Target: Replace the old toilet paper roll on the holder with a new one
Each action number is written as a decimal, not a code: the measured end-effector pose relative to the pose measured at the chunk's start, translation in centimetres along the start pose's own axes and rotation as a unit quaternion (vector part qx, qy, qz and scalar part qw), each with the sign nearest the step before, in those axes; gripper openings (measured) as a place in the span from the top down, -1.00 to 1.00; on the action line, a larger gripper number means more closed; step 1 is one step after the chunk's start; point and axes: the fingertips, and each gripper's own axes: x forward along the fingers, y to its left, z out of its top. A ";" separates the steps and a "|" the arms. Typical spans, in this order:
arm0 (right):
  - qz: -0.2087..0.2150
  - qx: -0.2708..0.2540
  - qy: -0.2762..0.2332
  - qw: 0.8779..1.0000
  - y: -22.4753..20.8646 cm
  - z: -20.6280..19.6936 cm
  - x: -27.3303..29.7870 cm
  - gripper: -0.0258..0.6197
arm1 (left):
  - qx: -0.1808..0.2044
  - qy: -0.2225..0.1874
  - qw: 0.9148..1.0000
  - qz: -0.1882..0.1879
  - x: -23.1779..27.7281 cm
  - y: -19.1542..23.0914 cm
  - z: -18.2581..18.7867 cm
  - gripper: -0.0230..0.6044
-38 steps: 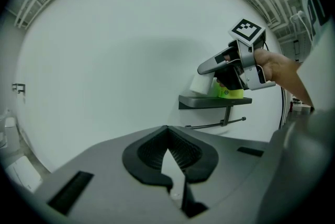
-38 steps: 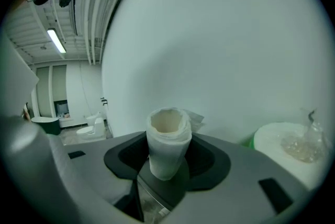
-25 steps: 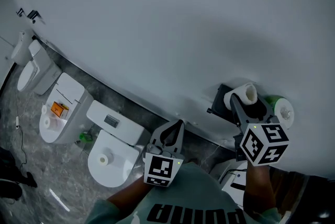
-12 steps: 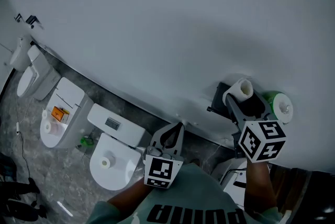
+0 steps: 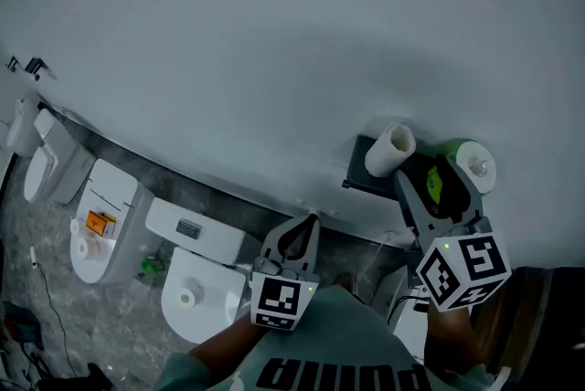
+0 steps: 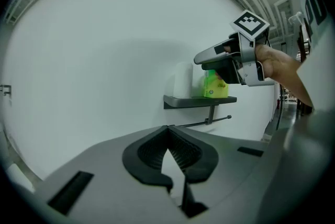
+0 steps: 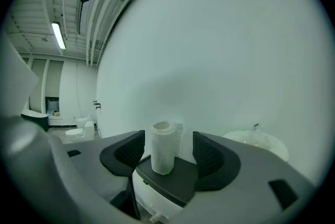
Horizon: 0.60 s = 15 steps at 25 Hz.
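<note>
Right tongs (image 5: 436,185) open, jaws just widened, nothing between | white toilet paper roll (image 7: 162,147) upright on dark grey shelf (image 7: 178,178) just ahead, untouched | left tongs (image 6: 168,138) closed, empty | risk: my jaw clips it, topples it off.

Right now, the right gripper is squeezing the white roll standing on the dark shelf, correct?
No: the right gripper has just been opening; its jaws stand apart, the roll between them untouched. It does stand on the dark shelf, per the right gripper view.
</note>
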 end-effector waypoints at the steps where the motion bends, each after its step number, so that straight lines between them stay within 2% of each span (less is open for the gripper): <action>1: -0.003 -0.001 -0.008 1.000 -0.1 0.3 -0.5 0.06 | 0.002 0.000 1.000 -0.006 0.2 -0.3 0.1 0.91; 7: -0.028 -0.003 -0.043 0.999 -1.2 1.0 -4.0 0.06 | 0.015 -0.001 0.999 -0.043 1.3 -2.8 0.6 0.91; 15: -0.086 0.012 -0.060 0.994 -4.1 0.1 -8.4 0.07 | 0.033 -0.001 0.995 -0.093 2.4 -6.5 1.3 0.91</action>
